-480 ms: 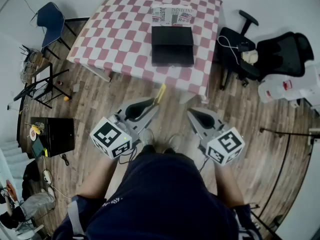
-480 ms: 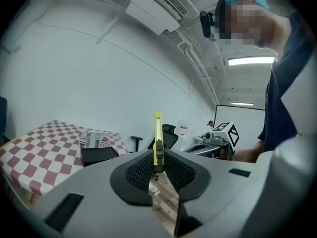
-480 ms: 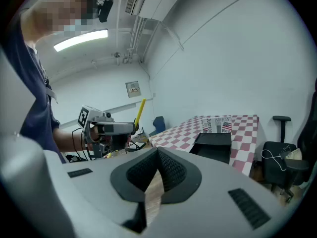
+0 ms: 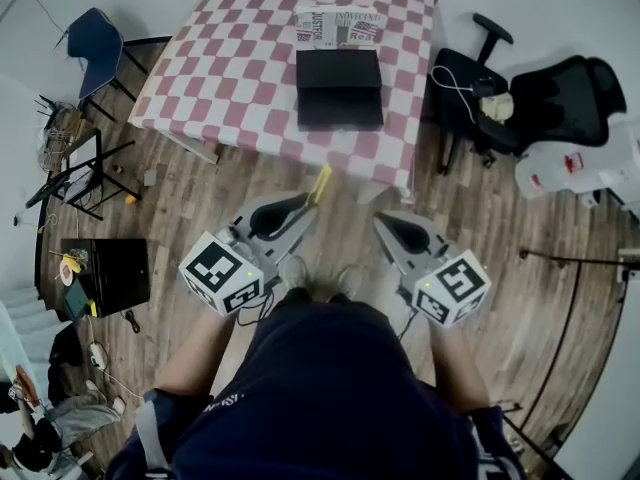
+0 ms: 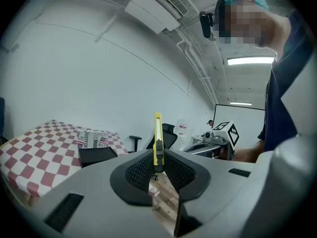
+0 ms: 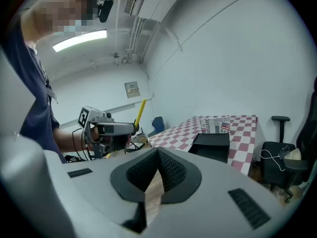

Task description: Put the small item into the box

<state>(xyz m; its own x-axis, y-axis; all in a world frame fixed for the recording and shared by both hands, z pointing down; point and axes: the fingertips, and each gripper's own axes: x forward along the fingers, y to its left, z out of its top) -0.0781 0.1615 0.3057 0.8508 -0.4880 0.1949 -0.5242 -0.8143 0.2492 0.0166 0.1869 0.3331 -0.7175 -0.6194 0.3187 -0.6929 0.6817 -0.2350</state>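
Note:
My left gripper [image 4: 306,208] is shut on a thin yellow utility knife [image 4: 321,182], which sticks out past the fingertips toward the table. In the left gripper view the knife [image 5: 157,135] stands upright between the pads. An open black box [image 4: 340,89] lies on the red-and-white checkered table [image 4: 220,68], well ahead of both grippers, and shows again as the black box [image 5: 96,155] and the black box [image 6: 213,145]. My right gripper [image 4: 384,224] is shut with nothing in it, level with the left one over the wooden floor.
A newspaper-print carton [image 4: 340,25] stands behind the black box. Black office chairs [image 4: 520,98] stand right of the table, a blue chair [image 4: 98,38] at its left. A black case [image 4: 115,268] and a folding stand [image 4: 80,173] are on the floor at left.

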